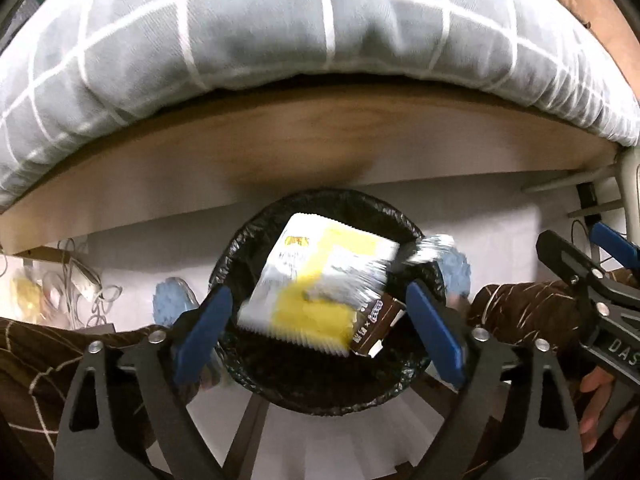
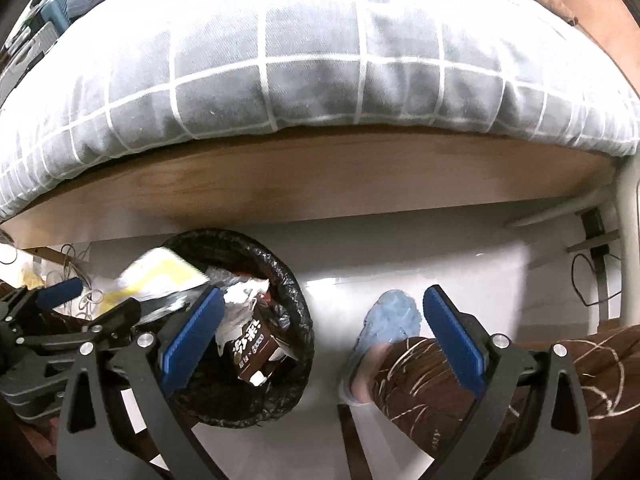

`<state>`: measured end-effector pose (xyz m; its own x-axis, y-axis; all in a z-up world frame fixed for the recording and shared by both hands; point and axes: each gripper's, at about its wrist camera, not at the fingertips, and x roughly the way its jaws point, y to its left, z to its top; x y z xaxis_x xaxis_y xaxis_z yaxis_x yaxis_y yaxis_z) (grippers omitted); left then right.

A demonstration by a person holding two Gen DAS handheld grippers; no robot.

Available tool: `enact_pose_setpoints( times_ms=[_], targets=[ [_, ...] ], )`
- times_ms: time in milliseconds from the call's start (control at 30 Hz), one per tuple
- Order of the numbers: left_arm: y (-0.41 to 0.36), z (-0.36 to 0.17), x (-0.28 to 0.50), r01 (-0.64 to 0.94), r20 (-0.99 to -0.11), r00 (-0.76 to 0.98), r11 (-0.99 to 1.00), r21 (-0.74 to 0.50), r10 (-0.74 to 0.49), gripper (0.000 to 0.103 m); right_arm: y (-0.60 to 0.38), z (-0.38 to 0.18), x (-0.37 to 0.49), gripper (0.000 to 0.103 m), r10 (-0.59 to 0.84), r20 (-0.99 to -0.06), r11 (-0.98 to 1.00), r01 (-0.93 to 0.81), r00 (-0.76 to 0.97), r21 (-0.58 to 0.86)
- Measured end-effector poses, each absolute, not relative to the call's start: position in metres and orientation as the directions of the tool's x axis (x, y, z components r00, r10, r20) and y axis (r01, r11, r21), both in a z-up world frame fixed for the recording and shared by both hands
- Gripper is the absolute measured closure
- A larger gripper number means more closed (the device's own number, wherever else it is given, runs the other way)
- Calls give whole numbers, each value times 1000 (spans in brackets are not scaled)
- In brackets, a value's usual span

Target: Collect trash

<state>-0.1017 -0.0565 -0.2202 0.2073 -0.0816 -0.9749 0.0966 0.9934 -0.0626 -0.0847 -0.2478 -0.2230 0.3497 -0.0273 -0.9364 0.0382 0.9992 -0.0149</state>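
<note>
A round bin lined with a black bag (image 1: 236, 248) stands on the pale floor below a wooden desk edge. A yellow and white snack wrapper (image 1: 316, 288) is blurred in mid-air over the bin mouth, between my open left gripper's (image 1: 320, 324) blue pads, not touching them. A brown drink carton (image 1: 376, 328) lies in the bin. In the right wrist view the bin (image 2: 296, 300) holds the carton (image 2: 256, 352) and crumpled white paper (image 2: 240, 304); the wrapper (image 2: 160, 276) hangs above it. My right gripper (image 2: 320, 336) is open and empty, to the bin's right.
A grey checked cushion (image 1: 280, 32) lies on the wooden desk (image 1: 280, 148) above. The person's blue slippers (image 2: 388, 316) and brown trousers (image 2: 440, 392) are beside the bin. Cables (image 1: 88, 284) lie on the floor at left.
</note>
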Motion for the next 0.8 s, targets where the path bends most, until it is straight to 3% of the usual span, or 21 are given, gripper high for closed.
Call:
enact_pose_setpoints(
  times_ms=[267,800],
  targets=[
    [-49,-167,-105,109,-936,343,993,-44,-79,6,-238,-181,-85,8,-48,-900,999,20,433,-44],
    [-1,-9,-150,-16,-784,620,999,-40,-21,6,-216,-22,-133,8,-3,-726,999,-26,688,-29]
  ],
)
